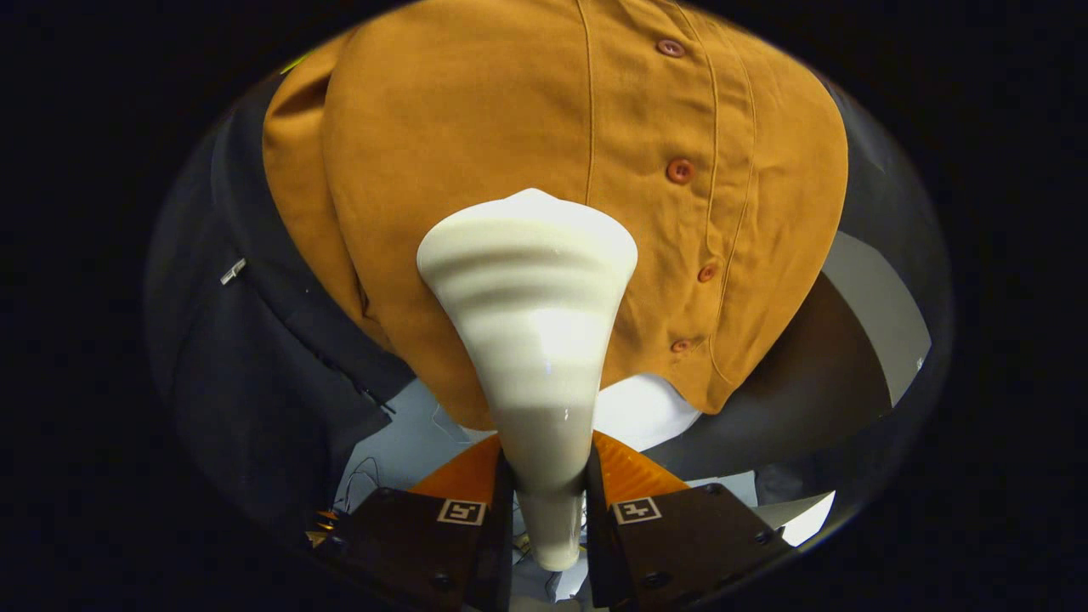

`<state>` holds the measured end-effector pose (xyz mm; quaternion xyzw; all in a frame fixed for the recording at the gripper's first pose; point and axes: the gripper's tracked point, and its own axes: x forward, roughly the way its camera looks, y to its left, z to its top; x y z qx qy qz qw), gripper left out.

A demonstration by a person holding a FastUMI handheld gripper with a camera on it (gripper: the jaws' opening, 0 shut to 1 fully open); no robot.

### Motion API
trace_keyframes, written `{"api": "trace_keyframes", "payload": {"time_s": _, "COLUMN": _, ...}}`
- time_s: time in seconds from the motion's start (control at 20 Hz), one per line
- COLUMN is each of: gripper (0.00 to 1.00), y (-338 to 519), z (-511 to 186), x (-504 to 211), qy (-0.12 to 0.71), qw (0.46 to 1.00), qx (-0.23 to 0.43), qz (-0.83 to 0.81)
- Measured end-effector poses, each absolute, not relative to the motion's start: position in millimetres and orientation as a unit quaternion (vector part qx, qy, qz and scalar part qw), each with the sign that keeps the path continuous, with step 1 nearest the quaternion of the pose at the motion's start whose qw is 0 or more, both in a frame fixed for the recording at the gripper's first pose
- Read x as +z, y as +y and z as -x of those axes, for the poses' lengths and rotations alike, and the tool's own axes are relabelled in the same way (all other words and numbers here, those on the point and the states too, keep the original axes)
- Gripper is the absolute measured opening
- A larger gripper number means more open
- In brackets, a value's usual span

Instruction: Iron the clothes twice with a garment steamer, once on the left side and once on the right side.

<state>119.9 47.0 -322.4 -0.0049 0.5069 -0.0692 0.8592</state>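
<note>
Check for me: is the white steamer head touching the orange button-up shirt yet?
Cannot tell. In the gripper view the white cone-shaped steamer, gripped between the fingers, overlaps the orange button-up shirt, and its wide head hides any contact or gap.

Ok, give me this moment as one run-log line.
gripper: shut on steamer | steamer: head up against orange shirt, beside button placket | dark garment: hanging beside shirt | pass: cannot tell

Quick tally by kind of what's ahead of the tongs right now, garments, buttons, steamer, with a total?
Steamers: 1, the cream garment steamer, gripped between the tongs, its head against the shirt.
Garments: 2, the orange shirt and a dark jacket hanging beside it.
Buttons visible on the shirt: 4, the top one down to the lowest near the hem.
Total: 7
</note>
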Motion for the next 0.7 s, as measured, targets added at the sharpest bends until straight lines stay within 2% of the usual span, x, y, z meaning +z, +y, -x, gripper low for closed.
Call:
{"api": "trace_keyframes", "payload": {"time_s": 0.35, "gripper": 0.39, "y": 43.4, "z": -91.7, "x": -337.0, "qy": 0.53, "qw": 0.846, "qx": -0.062, "qz": -0.001}}
{"api": "trace_keyframes", "payload": {"time_s": 0.7, "gripper": 0.39, "y": 16.8, "z": -99.8, "x": -275.4, "qy": 0.472, "qw": 0.878, "qx": -0.074, "qz": -0.008}}
